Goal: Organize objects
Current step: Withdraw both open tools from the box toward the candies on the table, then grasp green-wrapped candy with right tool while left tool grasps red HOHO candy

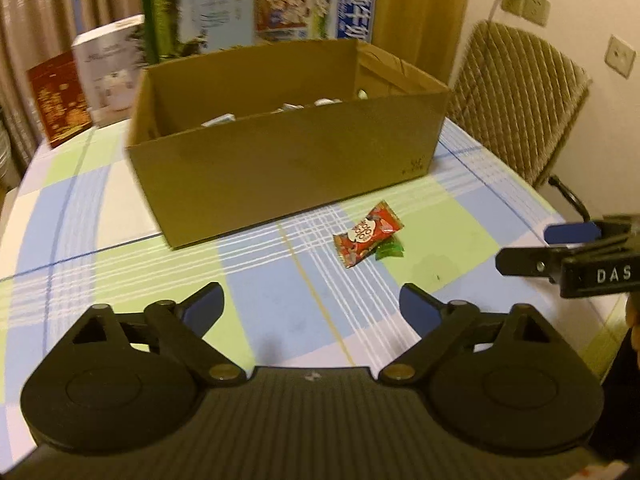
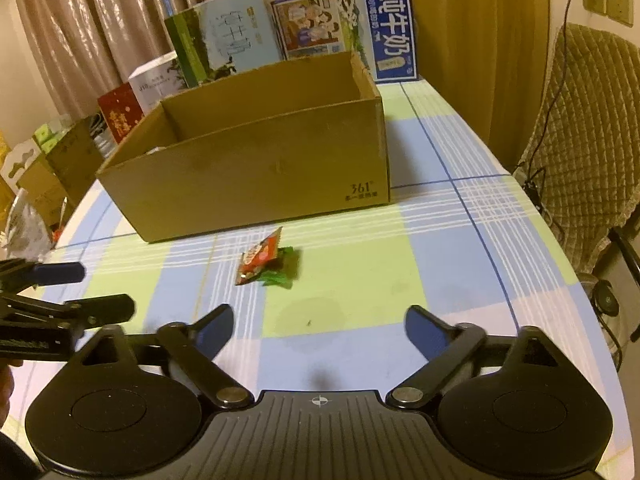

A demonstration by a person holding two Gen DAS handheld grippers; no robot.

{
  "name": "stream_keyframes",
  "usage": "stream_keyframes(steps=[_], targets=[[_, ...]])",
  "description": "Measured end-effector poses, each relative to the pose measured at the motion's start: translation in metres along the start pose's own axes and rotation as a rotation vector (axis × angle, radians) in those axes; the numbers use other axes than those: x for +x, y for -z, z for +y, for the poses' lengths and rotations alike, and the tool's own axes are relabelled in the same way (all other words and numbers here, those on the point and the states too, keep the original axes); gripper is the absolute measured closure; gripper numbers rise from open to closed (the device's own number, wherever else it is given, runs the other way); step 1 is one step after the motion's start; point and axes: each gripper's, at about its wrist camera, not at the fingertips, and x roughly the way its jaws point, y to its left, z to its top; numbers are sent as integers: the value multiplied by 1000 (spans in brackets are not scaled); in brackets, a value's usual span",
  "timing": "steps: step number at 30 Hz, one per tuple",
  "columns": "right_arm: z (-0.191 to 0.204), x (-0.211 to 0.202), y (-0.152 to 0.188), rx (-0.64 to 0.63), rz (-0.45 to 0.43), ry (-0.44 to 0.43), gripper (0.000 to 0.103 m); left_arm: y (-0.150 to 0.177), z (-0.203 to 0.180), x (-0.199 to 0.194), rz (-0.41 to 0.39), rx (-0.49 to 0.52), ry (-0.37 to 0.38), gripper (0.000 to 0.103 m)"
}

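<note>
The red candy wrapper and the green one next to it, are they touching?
Touching. In the right wrist view the red candy wrapper overlaps the crumpled green candy wrapper, with no tablecloth between them; the left wrist view shows the same overlap.

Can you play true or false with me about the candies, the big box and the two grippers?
1. The red candy packet lies on the table, outside the cardboard box. True.
2. The left gripper is shut on a candy. False: it is open and holds nothing.
3. A green candy sits right beside the red packet, touching it. True.
4. The right gripper is inside the box. False: it is open above the table, in front of the candies.
5. The box is closed with a lid. False: its top is open.
</note>
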Motion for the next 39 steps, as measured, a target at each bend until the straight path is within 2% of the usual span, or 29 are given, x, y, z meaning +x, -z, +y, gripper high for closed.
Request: stream_keyframes(steps=[8, 10, 14, 20, 21, 23, 24, 26, 28, 31, 35, 36, 37, 39], targets=[[-16, 36, -4, 20, 38, 19, 20, -10, -13, 60, 10, 189, 67, 30], [-20, 45, -4, 32, 49, 22, 20, -12, -16, 74, 19, 218, 78, 38], [-24, 58, -6, 53, 58, 28, 20, -17, -19, 100, 26, 263, 91, 43], [-28, 69, -8, 84, 69, 38, 20, -24, -25, 125, 15, 340, 169, 46], [-30, 71, -8, 92, 76, 39, 20, -25, -25, 128, 15, 348, 174, 52], [-30, 74, -8, 101, 82, 44, 20, -29, -24, 134, 23, 335, 193, 65], [-31, 75, -8, 103, 83, 44, 20, -30, -22, 136, 29, 316, 204, 75], [-30, 76, -8, 102, 84, 48, 20, -31, -18, 137, 35, 272, 223, 76], [-29, 77, -7, 97, 81, 53, 20, -31, -15, 134, 51, 241, 205, 76], [-24, 77, -8, 73, 64, 46, 20, -25, -7, 123, 84, 185, 116, 77], [-12, 82, -12, 47, 39, 12, 21, -10, 15, 105, 105, 46, 13, 77], [-9, 83, -12, 40, 33, 3, 25, -5, 20, 102, 100, 23, -1, 77], [-5, 86, -13, 30, 30, -8, 34, -2, 24, 99, 95, 6, -15, 77], [1, 92, -14, 17, 31, -27, 39, 1, 32, 95, 87, -36, -22, 76]])
